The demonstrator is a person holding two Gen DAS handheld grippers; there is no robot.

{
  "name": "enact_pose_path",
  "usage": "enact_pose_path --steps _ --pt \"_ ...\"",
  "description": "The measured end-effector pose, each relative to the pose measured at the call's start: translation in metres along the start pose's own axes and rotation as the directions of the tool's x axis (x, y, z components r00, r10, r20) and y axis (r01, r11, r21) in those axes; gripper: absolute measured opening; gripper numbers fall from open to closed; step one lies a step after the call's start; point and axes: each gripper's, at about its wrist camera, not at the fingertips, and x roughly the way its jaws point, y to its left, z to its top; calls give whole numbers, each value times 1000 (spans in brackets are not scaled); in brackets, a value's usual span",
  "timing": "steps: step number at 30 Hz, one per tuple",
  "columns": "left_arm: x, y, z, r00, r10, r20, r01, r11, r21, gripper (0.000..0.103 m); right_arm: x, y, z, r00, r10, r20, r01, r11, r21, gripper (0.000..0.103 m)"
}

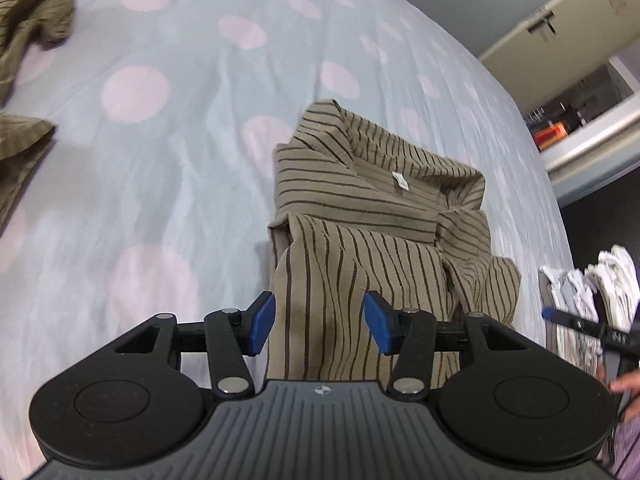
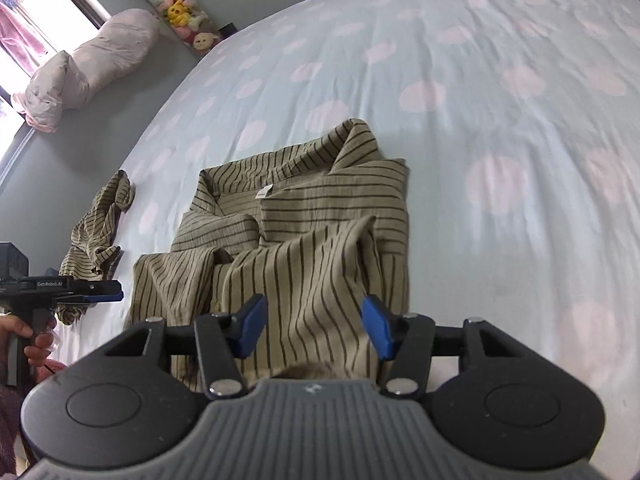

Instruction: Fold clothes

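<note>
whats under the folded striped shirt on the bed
The folded striped shirt lies flat on the blue sheet with pink dots, which shows all around its edges. Whatever sits directly beneath, inside the folds, is covered by the cloth.

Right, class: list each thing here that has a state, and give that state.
Striped shirt: partly folded, lying on the bed.
Second striped garment: crumpled, unfolded.
Left tongs: open, nothing gripped.
Right tongs: open, nothing gripped.
Bedsheet: spread, lightly wrinkled.
</note>
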Motion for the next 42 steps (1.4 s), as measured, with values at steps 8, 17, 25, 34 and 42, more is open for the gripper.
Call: enact_pose_path --steps 8,17,25,34,42 --pt "33 9 16 995 -79 -64 84 994 76 47 48 -17 19 994 78 -77 -81 996 -29 55" --pt "35 13 25 981 -115 -154 150 960 238 41 68 -32 27 951 250 -180 -262 964 -47 45" --pt "38 30 33 974 -199 -111 216 960 175 45 78 -42 27 928 333 -165 -336 942 9 43" --pt "48 8 27 969 -196 -150 229 941 248 38 89 -42 27 924 328 -196 -334 943 1 42" --pt "45 -16 17 952 -230 -204 286 907 309 10 84 -18 21 897 390 -206 -409 911 -56 8"
